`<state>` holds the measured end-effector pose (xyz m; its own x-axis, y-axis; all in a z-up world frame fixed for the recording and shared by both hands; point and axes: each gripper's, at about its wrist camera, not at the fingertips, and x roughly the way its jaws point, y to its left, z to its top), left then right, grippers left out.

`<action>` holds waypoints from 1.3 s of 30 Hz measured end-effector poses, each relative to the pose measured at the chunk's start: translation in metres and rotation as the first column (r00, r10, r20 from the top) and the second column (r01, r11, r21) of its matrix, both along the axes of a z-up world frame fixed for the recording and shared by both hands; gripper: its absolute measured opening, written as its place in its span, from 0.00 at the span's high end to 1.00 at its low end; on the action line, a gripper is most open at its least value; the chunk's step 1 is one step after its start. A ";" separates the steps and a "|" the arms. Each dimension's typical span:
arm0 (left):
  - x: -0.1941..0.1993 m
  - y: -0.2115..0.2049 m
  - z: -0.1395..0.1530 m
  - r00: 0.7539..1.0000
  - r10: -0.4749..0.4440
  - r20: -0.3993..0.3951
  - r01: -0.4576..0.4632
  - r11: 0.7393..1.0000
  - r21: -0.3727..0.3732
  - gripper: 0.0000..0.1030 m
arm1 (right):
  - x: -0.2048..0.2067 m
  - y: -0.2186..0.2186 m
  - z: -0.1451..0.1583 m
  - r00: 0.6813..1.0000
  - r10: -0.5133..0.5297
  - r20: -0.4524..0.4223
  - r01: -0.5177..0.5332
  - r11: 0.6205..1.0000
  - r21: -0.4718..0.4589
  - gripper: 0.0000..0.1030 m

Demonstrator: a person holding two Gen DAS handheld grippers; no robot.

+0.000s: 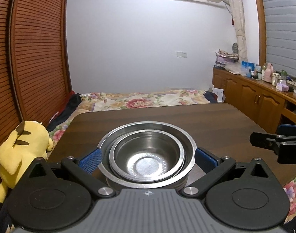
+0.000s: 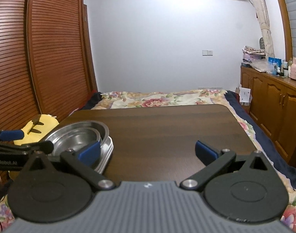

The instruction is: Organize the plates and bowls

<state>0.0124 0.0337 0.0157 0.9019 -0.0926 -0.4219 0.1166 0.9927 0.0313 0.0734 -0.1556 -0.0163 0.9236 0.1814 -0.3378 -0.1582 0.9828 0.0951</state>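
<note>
A stack of steel dishes (image 1: 147, 155) stands near the front of the dark wooden table (image 1: 196, 120). A smaller bowl is nested in a larger bowl, and flat plates (image 2: 107, 155) lie underneath. My left gripper (image 1: 148, 160) is open, with one blue pad on each side of the large bowl's rim; I cannot tell whether the pads touch it. My right gripper (image 2: 148, 152) is open over bare tabletop, with the stack (image 2: 80, 137) just to its left. Nothing is between its fingers. Part of the right gripper's black frame shows at the right edge of the left wrist view.
A yellow plush toy (image 1: 21, 151) lies off the table's left edge. A bed with a floral quilt (image 1: 148, 101) lies beyond the table. Slatted wooden doors (image 1: 37, 58) line the left side, and a wooden cabinet (image 1: 254, 95) with bottles and boxes on top runs along the right.
</note>
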 end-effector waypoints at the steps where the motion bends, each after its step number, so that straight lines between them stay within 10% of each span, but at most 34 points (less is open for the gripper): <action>1: 0.001 0.001 -0.002 1.000 0.000 -0.005 0.000 1.000 -0.004 0.00 | -0.001 0.000 -0.001 1.000 0.002 -0.001 -0.002 1.000 -0.003 0.00; 39: 0.001 0.005 -0.017 0.999 0.021 -0.024 -0.021 1.000 0.007 0.00 | 0.000 -0.002 -0.013 1.000 -0.003 -0.026 0.004 1.000 0.005 0.00</action>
